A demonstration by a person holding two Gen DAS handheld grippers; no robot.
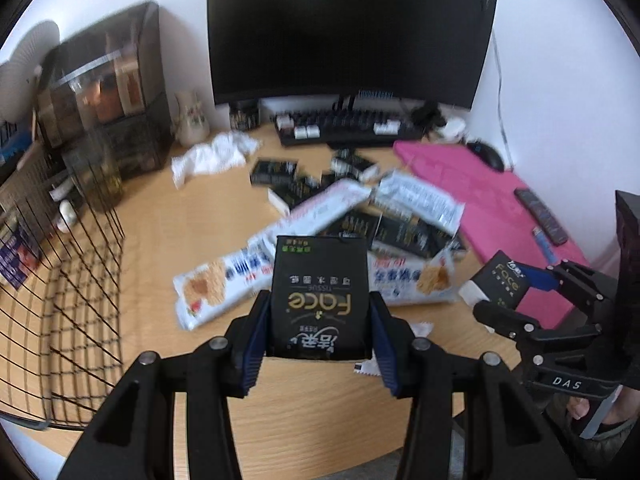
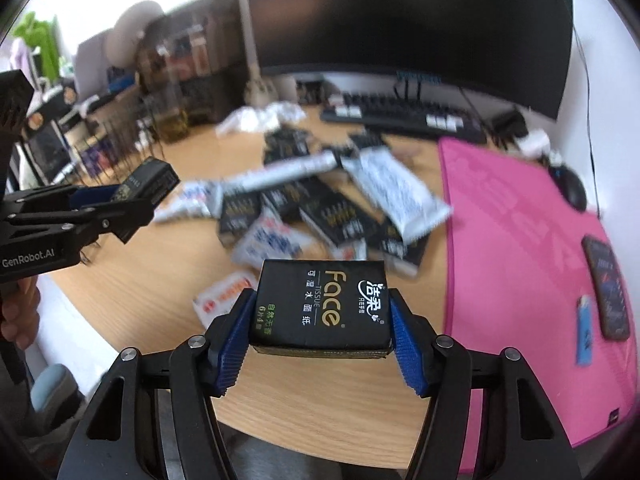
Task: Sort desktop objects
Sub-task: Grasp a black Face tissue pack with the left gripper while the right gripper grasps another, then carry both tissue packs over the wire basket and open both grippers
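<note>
My left gripper (image 1: 320, 320) clamps a black Face tissue pack (image 1: 320, 296) between its blue pads, held above the wooden desk (image 1: 168, 240). My right gripper (image 2: 320, 328) grips a second Face tissue pack (image 2: 320, 304) the same way, also off the desk. More black packs and white snack wrappers (image 1: 360, 216) lie piled mid-desk, wire basket (image 1: 60, 280) at left, pink mat (image 2: 520, 240) at right.
</note>
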